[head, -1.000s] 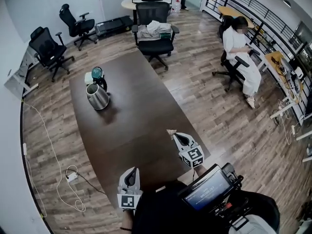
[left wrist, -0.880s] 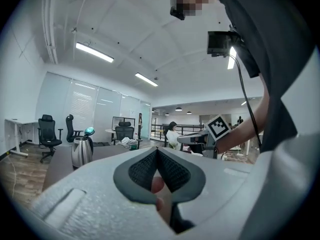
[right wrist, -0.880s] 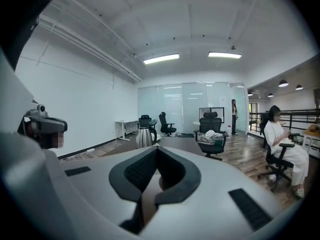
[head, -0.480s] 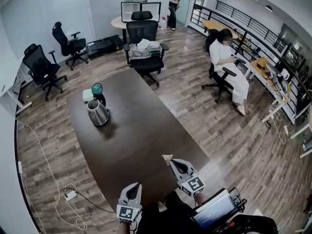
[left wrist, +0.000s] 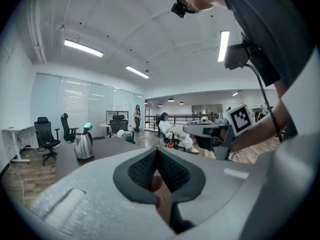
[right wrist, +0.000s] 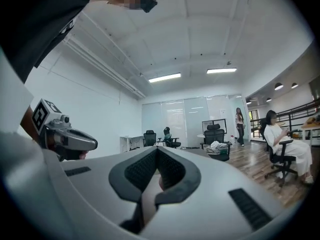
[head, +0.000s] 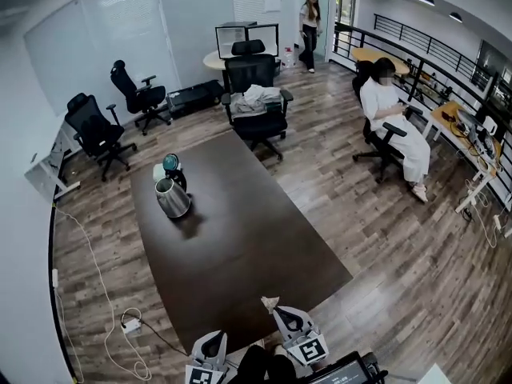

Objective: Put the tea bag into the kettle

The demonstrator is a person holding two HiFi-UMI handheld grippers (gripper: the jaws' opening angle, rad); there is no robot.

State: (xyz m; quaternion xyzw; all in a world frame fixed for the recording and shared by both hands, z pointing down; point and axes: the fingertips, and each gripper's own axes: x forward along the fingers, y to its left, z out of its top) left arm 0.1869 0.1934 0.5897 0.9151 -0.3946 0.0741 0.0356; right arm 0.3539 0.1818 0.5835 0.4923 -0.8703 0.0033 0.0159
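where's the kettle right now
In the head view, the kettle stands at the far left of the dark table, right next to a teal-topped object.

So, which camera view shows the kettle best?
The head view: the whole kettle stands on the dark table, seen from above with its teal lid raised. The left gripper view shows it small and from the side, far off. The right gripper view does not show it clearly.
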